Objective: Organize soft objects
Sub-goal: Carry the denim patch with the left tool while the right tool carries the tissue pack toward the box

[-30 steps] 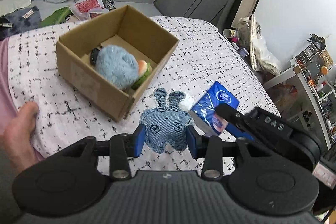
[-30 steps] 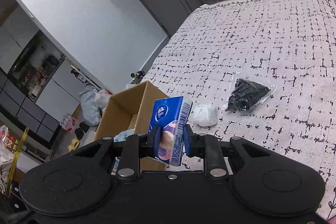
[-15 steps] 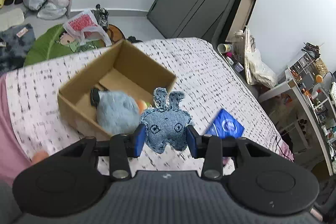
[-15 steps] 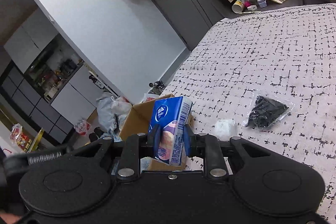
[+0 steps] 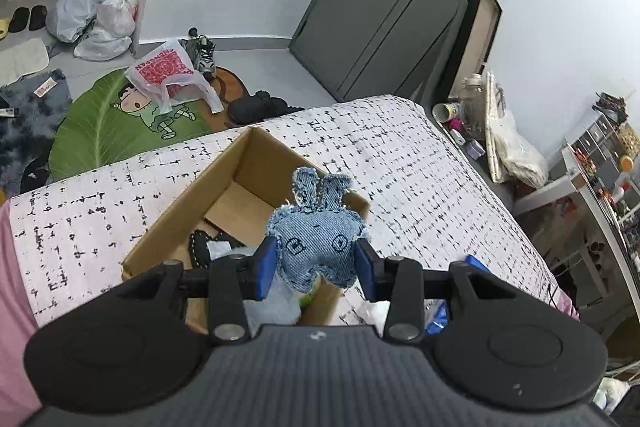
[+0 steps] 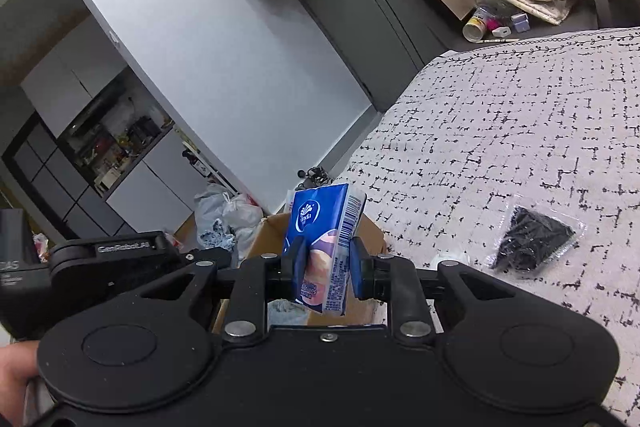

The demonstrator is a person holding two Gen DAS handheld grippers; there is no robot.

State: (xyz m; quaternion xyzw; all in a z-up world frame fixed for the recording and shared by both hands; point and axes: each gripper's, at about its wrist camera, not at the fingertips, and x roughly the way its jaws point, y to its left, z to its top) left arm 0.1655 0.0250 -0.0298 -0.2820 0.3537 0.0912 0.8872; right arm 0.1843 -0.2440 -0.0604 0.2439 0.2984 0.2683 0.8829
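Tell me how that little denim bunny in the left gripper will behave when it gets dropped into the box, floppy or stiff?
The denim bunny looks stuffed and soft, bulging between the left gripper pads, so it likely squashes rather than resists. Its ears stand up unsupported, suggesting some body, not limpness. Frayed cloth probably grips well, and it should land in the cardboard box without rolling.

Left claw and right claw are each clamped around something, raised.
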